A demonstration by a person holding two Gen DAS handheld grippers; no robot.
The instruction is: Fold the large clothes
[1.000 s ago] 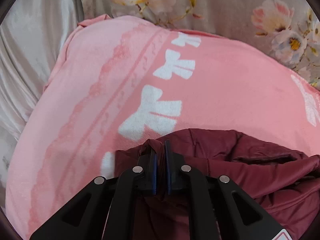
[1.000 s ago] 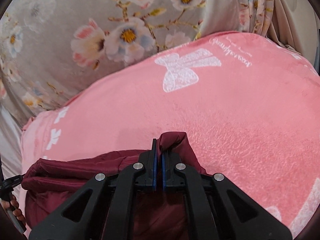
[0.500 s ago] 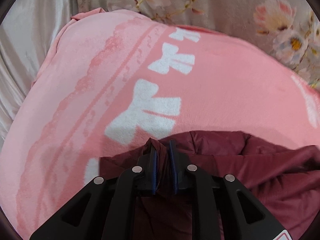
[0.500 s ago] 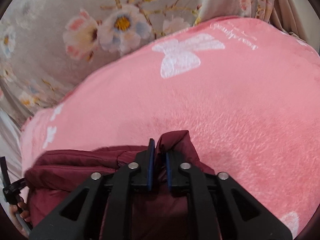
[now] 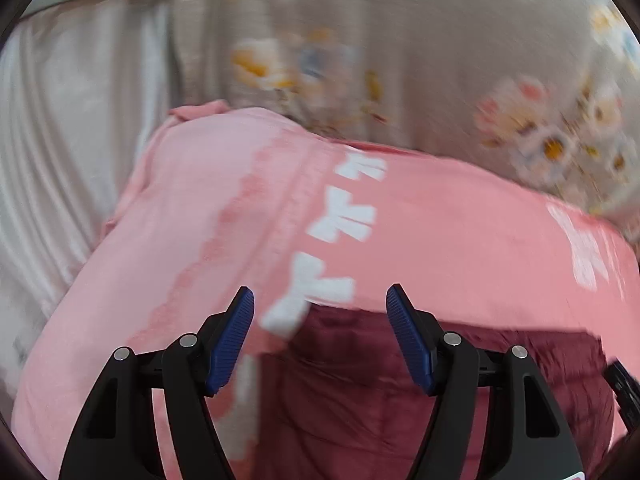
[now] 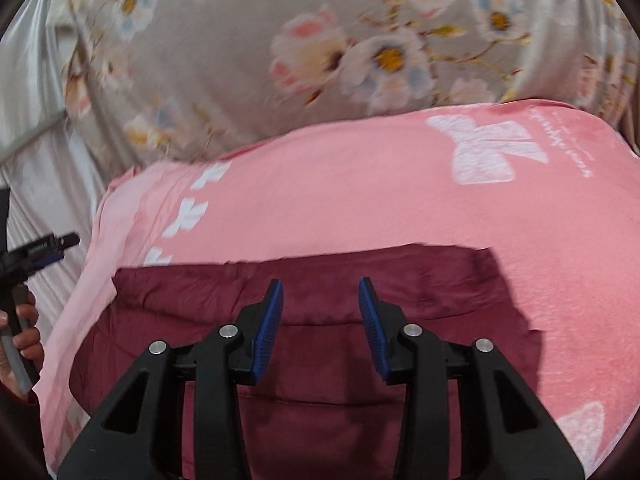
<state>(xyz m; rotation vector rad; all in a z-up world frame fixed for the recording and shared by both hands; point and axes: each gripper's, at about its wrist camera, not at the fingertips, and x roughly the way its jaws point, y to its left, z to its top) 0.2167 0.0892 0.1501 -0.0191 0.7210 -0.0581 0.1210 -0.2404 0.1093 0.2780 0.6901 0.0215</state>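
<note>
maroon garment [image 6: 320, 360] flat on pink blanket [image 6: 360, 208], left claw [image 5: 320, 300] and right claw [image 6: 320, 292] just opening, empty

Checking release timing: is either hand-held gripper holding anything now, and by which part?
Nothing is held. The left hand-held gripper and right hand-held gripper have just been opening; both stand open above the maroon garment, pads clear of its fabric.

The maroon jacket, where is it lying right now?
The maroon jacket lies spread on the pink blanket, at the bottom of both wrist views, beneath the open right gripper, with the flowered bedding beyond.
</note>
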